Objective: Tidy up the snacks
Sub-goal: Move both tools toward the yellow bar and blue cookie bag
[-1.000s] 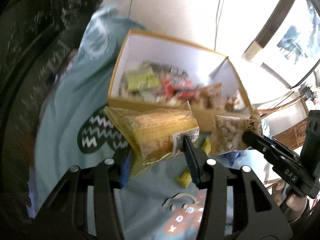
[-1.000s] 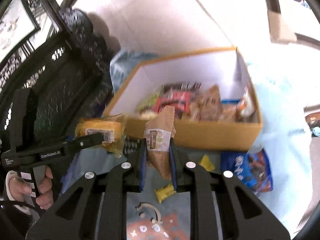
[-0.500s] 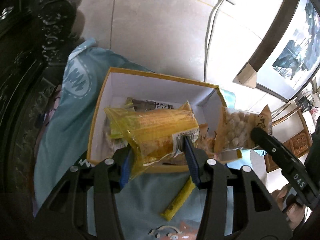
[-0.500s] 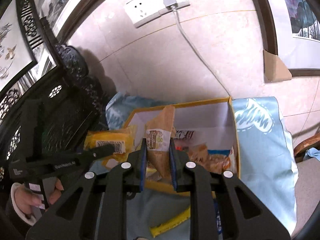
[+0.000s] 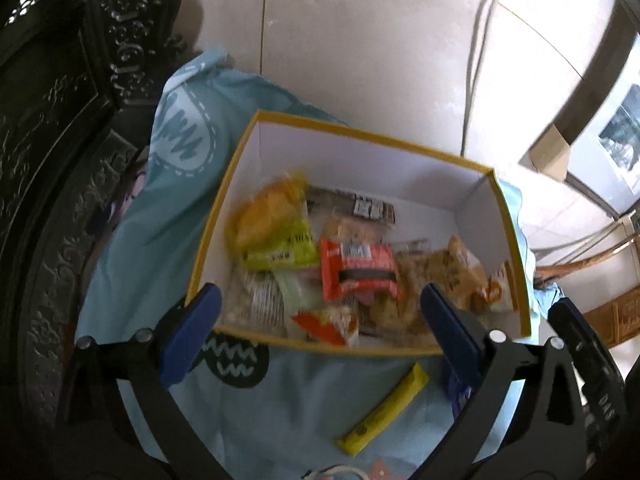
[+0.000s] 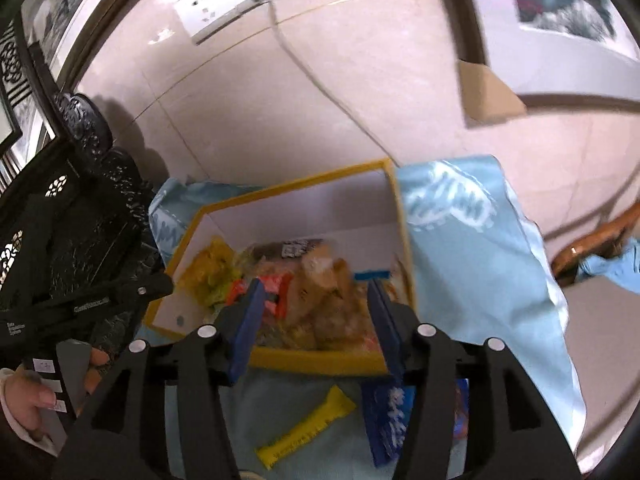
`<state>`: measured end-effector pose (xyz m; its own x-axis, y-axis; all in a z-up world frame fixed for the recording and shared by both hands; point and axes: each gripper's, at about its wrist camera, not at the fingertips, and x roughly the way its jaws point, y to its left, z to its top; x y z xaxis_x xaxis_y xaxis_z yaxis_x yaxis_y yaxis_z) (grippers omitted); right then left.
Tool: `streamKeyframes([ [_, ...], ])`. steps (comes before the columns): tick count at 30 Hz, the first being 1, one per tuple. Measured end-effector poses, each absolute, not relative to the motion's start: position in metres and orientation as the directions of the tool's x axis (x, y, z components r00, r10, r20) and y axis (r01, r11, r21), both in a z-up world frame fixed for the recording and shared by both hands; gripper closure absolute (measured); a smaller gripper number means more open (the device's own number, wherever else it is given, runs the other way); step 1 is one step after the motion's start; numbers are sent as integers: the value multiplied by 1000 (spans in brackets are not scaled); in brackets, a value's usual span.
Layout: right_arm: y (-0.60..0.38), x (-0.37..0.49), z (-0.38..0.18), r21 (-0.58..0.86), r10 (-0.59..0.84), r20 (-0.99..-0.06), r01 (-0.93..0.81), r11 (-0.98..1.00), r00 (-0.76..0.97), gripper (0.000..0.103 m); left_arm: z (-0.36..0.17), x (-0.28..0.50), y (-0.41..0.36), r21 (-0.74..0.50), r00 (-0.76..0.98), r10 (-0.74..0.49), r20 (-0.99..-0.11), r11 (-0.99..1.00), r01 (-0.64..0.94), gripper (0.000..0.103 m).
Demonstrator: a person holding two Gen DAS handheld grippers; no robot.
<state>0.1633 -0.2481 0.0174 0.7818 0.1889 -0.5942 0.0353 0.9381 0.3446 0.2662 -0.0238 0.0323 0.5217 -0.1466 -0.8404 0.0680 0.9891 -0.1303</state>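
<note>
Left wrist view: the left gripper (image 5: pixel 318 308) tilts steeply down over the box's (image 5: pixel 360 130) near edge, its jaws opening wide with nothing between them, snacks (image 5: pixel 356 272) heaped inside. The right gripper (image 6: pixel 316 312) angles down over the same edge, jaws opening, empty. A yellow stick (image 6: pixel 306 426) lies on the blue cloth (image 6: pixel 480 280) before the box.

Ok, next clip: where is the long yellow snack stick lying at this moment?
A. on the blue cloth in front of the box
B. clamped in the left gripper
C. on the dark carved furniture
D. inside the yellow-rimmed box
A: the yellow snack stick lies on the blue cloth just outside the near wall of the yellow-rimmed box, with the left gripper holding nothing, its jaws opening.
</note>
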Motion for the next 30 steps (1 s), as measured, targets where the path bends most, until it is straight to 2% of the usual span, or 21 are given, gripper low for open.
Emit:
streamKeyframes([
  [6, -272, 134, 1, 344, 157, -634, 95, 934, 757, 45, 21, 233, -28, -98, 509, -151, -847, 987, 130, 2],
  [12, -294, 114, -33, 303, 104, -715, 173, 937, 691, 45, -24, 202, -27, -105, 406, -155, -901, 984, 141, 2],
  [15, -297, 110, -56, 290, 99, -758, 196, 937, 644, 45, -44, 188, -27, -67, 385, -121, -915, 986, 150, 2],
  [19, -286, 114, -77, 259, 104, -797, 182, 949, 595, 45, -70, 175, -22, -82, 319, -119, -940, 988, 128, 2],
  [25, -260, 133, -92, 214, 105, -820, 132, 968, 563, 45, -75, 169, -16, -63, 308, -100, -946, 990, 129, 2],
  [29, -247, 150, -104, 120, 36, -836, 118, 986, 548, 41, -74, 170, -10, -66, 308, -99, -946, 991, 113, 2],
  [30, -243, 153, -107, 84, 11, -834, 108, 991, 552, 34, -76, 170, -10, -64, 306, -95, -947, 992, 111, 2],
])
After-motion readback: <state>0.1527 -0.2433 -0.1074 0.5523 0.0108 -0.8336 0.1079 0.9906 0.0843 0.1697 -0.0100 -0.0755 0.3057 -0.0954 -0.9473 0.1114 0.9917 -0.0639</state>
